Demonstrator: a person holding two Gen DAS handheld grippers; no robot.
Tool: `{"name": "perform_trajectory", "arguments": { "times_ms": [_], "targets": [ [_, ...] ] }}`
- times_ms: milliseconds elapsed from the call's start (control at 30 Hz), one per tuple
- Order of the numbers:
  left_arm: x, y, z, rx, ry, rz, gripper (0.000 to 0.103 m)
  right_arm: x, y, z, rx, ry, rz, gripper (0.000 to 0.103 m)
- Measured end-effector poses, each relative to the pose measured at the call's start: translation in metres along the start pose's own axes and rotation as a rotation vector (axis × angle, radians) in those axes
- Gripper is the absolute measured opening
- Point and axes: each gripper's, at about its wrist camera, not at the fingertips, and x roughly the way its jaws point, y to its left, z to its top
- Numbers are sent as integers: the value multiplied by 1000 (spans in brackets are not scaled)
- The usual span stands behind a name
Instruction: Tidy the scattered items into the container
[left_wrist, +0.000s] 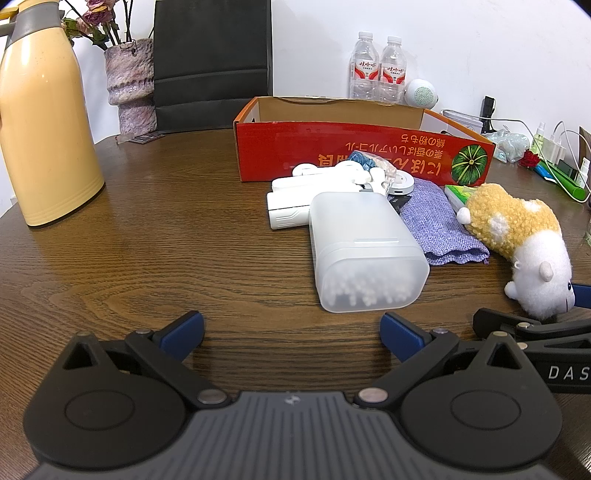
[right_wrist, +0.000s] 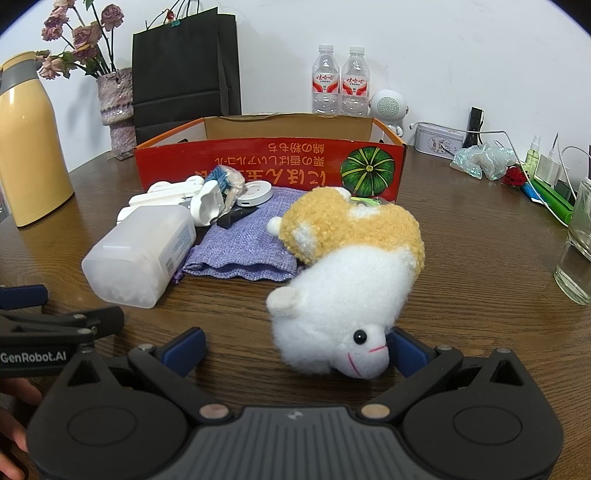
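While both grippers hang spread, empty: right gripper (right_wrist: 295, 349) straddles plush toy (right_wrist: 347, 273) snout on table (right_wrist: 461, 266), short of red box (right_wrist: 266, 162). Risk: shallow pinch slips off soft fur. Left gripper (left_wrist: 291, 334) faces frosted swab box (left_wrist: 365, 251); smooth walls may skid.

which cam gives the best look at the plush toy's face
The right wrist view: the plush toy lies front and centre, eye and pink stitched mouth facing the camera, head between the open right tongs. The left wrist view catches it only at the right edge, face mostly turned away.
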Motion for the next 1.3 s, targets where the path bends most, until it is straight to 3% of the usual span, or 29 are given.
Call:
{"name": "perform_trajectory", "arguments": {
  "times_ms": [1033, 1167, 1233, 1300],
  "targets": [
    [-1, -2, 0, -1, -4, 6, 103, 1, -1, -1, 3, 0, 0, 103],
    [-15, -2, 3, 29, -65, -75, 103, -7, 0, -3, -8, 22, 8, 100],
    [-26, 0, 12, 3, -149, -159, 103, -21, -9, -7, -13, -8, 26, 97],
    [-18, -5, 28, 16, -147, -197, 103, -37, -22, -3, -10, -40, 48, 97]
  ]
}}
